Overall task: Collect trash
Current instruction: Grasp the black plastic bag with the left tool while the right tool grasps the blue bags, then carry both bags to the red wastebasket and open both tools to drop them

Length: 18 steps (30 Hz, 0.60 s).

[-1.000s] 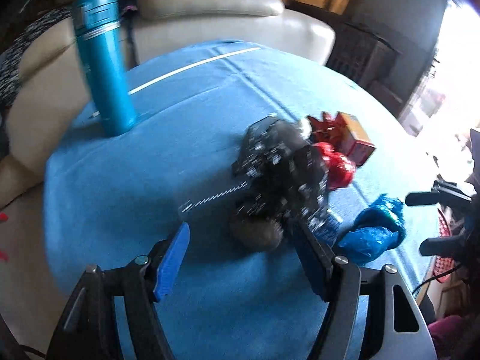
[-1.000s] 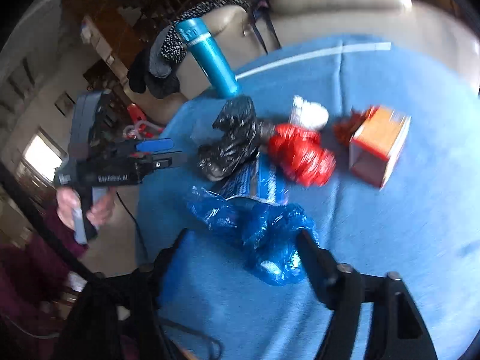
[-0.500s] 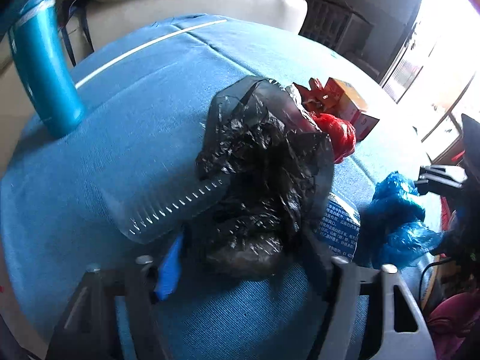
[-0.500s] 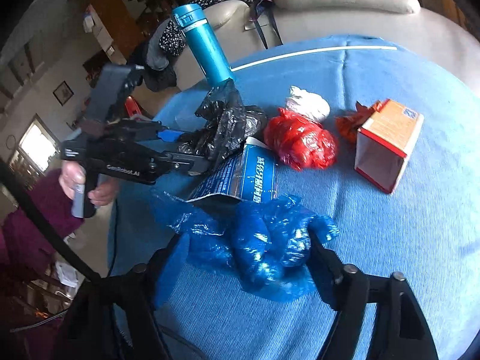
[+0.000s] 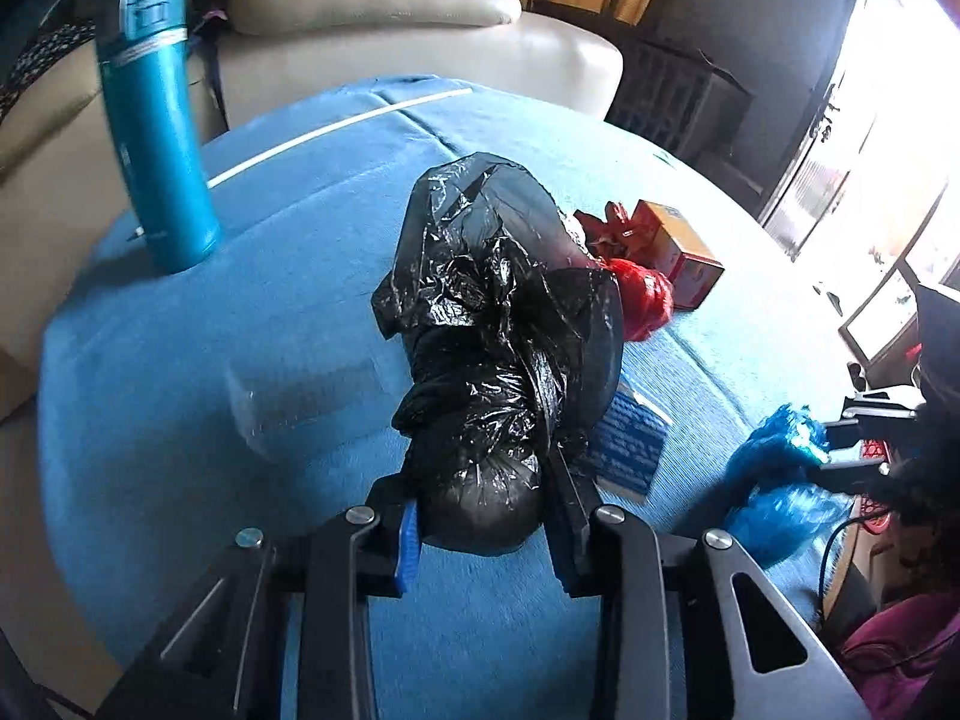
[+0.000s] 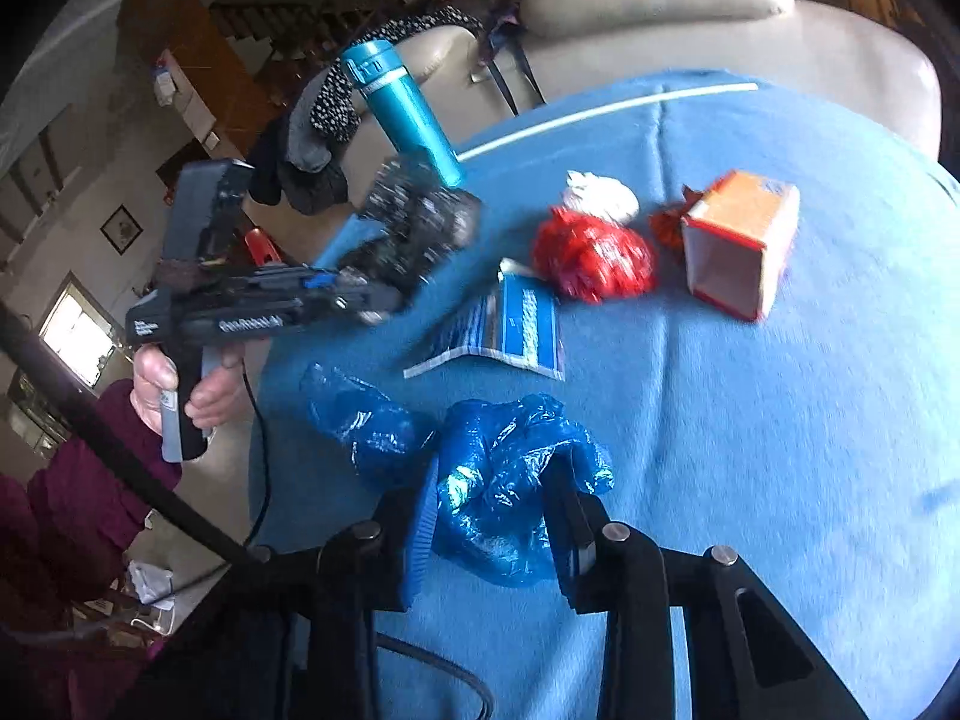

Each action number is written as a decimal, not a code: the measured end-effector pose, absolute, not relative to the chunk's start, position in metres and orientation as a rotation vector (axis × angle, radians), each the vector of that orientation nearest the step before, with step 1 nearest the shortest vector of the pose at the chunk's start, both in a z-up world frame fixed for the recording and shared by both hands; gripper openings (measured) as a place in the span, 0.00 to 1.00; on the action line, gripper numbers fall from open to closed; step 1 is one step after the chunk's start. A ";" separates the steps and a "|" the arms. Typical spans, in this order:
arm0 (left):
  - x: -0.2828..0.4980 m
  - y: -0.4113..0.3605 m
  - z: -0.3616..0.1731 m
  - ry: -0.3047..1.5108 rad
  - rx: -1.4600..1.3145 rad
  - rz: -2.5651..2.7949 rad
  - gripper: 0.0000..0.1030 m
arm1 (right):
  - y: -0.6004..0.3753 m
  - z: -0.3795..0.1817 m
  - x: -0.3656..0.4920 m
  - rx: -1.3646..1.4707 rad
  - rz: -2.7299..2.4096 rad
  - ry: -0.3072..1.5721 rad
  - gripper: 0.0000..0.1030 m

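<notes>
Collection under way. The left gripper (image 5: 480,516) is clamped on a crinkled, glossy black plastic bag (image 5: 498,324), raised off the blue cloth tabletop (image 5: 180,420). The right gripper (image 6: 489,534) is closed on a thin, translucent blue plastic bag (image 6: 498,480) at the near edge. Beyond the blue bag remain a flat printed sachet (image 6: 510,330), a crumpled red wrapper (image 6: 591,258), white tissue (image 6: 600,195) and an open-ended orange carton (image 6: 744,240).

teal flask (image 5: 159,120) standing upright on table (image 5: 300,276) | blue cloth covering table | cream sofa (image 5: 372,30) sitting behind
</notes>
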<state>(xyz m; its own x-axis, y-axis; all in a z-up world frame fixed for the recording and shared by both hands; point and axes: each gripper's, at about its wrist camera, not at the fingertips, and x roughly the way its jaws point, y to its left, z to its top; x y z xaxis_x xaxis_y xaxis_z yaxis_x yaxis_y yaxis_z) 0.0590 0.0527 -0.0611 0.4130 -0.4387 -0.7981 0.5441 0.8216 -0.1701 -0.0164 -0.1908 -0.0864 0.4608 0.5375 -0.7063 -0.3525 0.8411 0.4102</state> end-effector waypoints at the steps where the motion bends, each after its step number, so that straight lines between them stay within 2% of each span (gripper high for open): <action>1: 0.053 0.055 -0.059 0.958 0.121 -0.618 0.35 | -0.194 -0.083 -0.021 0.230 0.562 0.945 0.37; 2: 0.047 0.058 -0.056 0.954 0.119 -0.614 0.35 | -0.199 -0.080 -0.023 0.249 0.576 0.944 0.39; 3: 0.041 0.062 -0.055 0.953 0.115 -0.610 0.35 | -0.203 -0.076 -0.023 0.269 0.590 0.943 0.56; 5: 0.031 0.069 -0.052 0.955 0.103 -0.604 0.35 | -0.210 -0.068 -0.024 0.294 0.583 0.912 0.82; 7: 0.026 0.075 -0.052 0.959 0.091 -0.598 0.35 | -0.214 -0.065 -0.022 0.306 0.565 0.889 0.82; 14: 0.018 0.080 -0.046 0.958 0.041 -0.593 0.35 | -0.210 -0.118 0.005 0.448 0.533 1.065 0.82; 18: 0.014 0.076 -0.040 0.948 0.029 -0.599 0.35 | -0.200 -0.119 -0.005 0.468 0.571 1.051 0.82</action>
